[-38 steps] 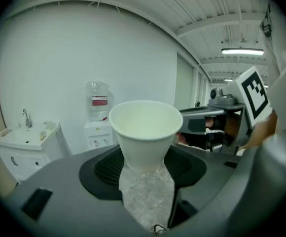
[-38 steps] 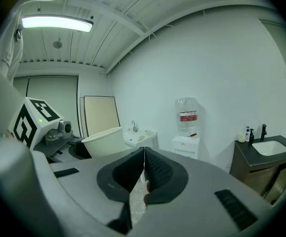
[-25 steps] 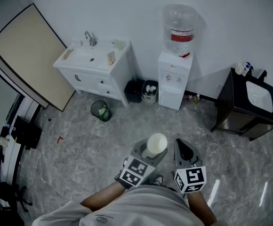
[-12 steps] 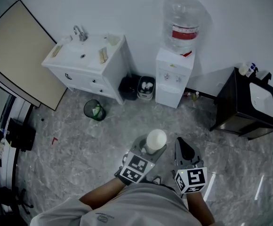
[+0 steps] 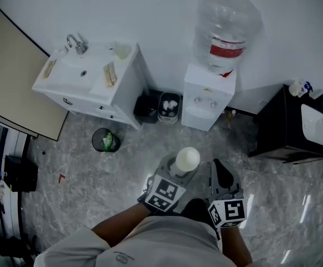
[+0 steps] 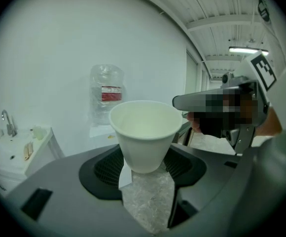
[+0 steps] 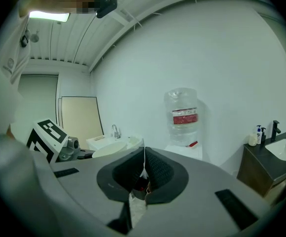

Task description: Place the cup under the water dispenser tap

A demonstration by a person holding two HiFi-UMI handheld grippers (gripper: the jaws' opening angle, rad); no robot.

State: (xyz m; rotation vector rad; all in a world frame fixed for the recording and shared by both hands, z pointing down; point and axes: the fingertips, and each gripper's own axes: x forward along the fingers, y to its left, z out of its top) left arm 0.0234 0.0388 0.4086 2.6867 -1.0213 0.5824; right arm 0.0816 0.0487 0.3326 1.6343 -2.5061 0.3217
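Note:
A white paper cup stands upright between the jaws of my left gripper, which is shut on its lower wall. The cup looks empty in the left gripper view. The white water dispenser, with a clear bottle on top, stands against the wall ahead, some way beyond the cup. Its two taps sit on the front face, with nothing below them. My right gripper hangs beside the left one, to the cup's right. Its pads are together with nothing between them. The dispenser also shows ahead in the right gripper view.
A white vanity with a sink stands left of the dispenser. Two small bins sit between them, and a round mesh bin stands on the marble floor. A dark cabinet with a basin is at the right. A board leans at far left.
Both grippers and the cup have been carried forward across the floor. The dispenser and the vanity now look larger and nearer. The grip on the cup is unchanged.

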